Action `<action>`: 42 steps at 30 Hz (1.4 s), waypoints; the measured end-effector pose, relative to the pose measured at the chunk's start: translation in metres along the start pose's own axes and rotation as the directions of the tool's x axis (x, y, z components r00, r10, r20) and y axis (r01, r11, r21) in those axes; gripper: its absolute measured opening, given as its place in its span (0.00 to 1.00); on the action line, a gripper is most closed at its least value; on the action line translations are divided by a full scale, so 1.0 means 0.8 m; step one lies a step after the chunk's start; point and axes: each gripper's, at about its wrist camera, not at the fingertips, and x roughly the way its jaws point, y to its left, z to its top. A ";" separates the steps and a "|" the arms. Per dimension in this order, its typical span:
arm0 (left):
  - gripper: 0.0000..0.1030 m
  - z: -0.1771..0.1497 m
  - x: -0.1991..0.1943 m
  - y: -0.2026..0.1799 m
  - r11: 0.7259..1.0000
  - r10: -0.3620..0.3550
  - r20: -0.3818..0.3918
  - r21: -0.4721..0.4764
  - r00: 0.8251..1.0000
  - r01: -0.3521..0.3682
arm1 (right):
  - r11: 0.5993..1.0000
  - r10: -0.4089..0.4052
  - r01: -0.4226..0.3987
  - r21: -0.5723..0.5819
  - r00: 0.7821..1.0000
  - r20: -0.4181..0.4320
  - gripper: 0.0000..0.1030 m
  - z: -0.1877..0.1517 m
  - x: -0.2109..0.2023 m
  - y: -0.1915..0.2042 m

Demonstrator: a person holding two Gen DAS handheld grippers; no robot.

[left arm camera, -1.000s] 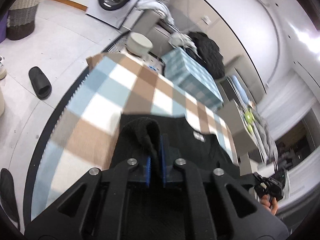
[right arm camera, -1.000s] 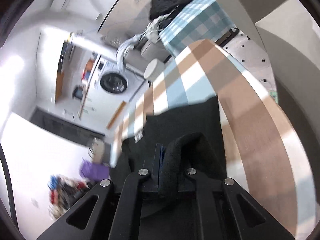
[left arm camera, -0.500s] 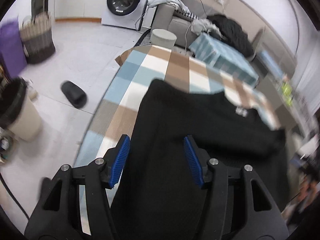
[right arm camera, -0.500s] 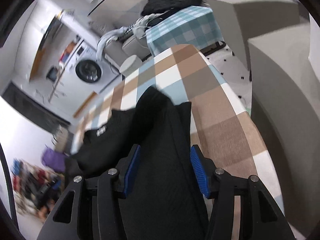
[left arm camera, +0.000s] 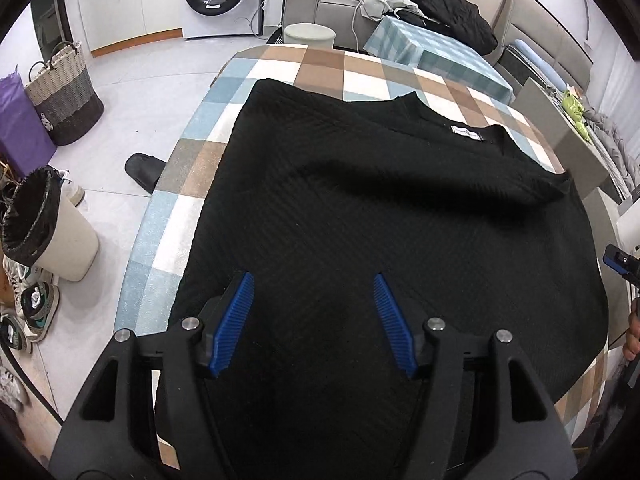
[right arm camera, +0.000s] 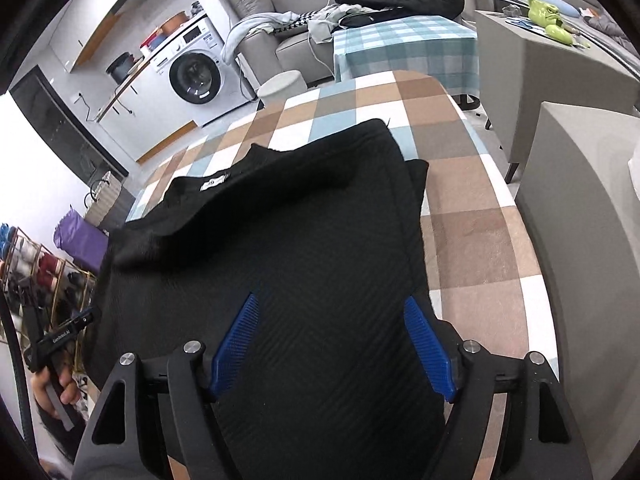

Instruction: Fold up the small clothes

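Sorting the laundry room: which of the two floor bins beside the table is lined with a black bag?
The cream bin nearest the table; the woven basket farther back has handles and no bag.

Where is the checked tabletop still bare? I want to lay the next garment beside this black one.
Bare checked cloth runs along the black sweater's right edge, and across the far end beyond its collar label. A narrower strip borders its left edge. The near end is crowded: sweater under both opening grippers.
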 end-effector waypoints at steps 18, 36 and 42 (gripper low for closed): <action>0.58 -0.001 -0.001 -0.006 0.995 -0.101 -0.043 0.006 0.994 0.102 | 0.988 -0.021 0.009 -0.152 0.997 -0.079 0.75 -0.029 0.012 0.033; 0.58 0.007 0.012 0.011 0.996 0.077 -0.002 0.053 0.997 -0.077 | 0.984 -0.078 0.078 -0.161 0.997 0.007 0.79 -0.011 0.022 0.035; 0.58 0.073 0.040 0.022 0.992 0.112 0.013 0.060 0.994 -0.112 | 0.997 -0.068 0.070 -0.032 0.996 0.058 0.79 0.050 0.028 0.010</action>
